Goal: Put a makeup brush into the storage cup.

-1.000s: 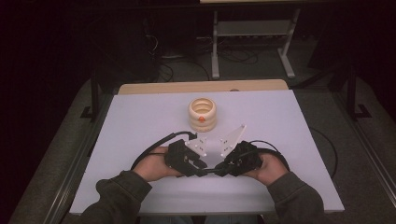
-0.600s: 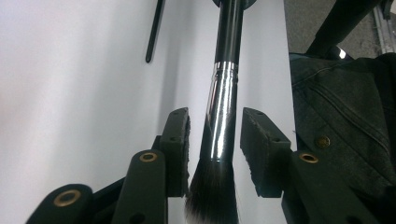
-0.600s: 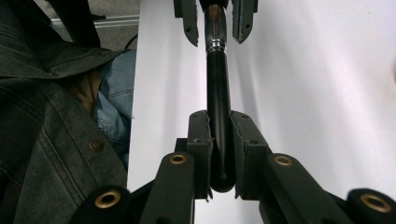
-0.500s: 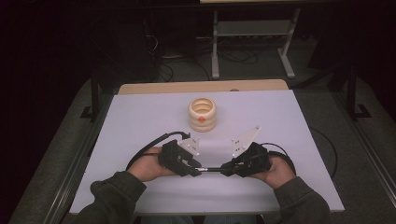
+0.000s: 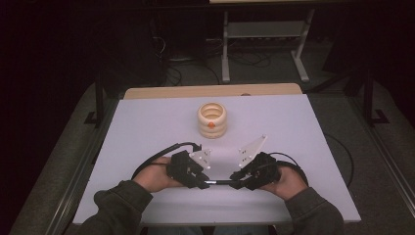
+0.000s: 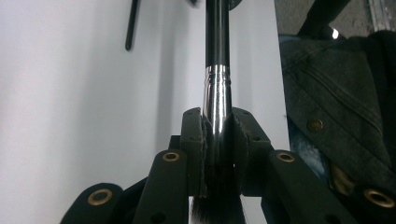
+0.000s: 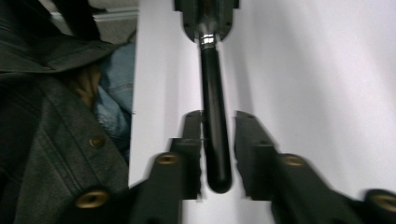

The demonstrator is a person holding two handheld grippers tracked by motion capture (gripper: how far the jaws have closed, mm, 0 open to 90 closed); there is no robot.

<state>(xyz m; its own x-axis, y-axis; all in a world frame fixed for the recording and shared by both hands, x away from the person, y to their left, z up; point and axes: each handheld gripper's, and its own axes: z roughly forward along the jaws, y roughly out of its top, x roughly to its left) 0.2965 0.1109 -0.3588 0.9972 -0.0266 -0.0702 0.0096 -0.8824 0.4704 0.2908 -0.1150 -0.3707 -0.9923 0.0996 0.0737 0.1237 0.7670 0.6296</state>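
Left gripper (image 5: 203, 182), lower centre-left of the high view: jaws just closing, now clamped on brush (image 6: 217, 88) ferrule. Brush: level between both grippers. Right gripper (image 7: 218, 140), lower centre-right: jaws just opening, handle end loose between them. Hand-over judged complete.

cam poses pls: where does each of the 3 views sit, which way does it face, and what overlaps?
High view: above the person's edge of the white table, looking forward and down; both sleeved forearms, left gripper, right gripper.
Left gripper view: rides that gripper, looking along its jaws, which clamp the silver ferrule of a black-handled brush; a dark sleeve at right.
Right gripper view: looks back along the same brush; its jaws stand apart from the handle end, having just opened.
Shared: brush and table in all three.
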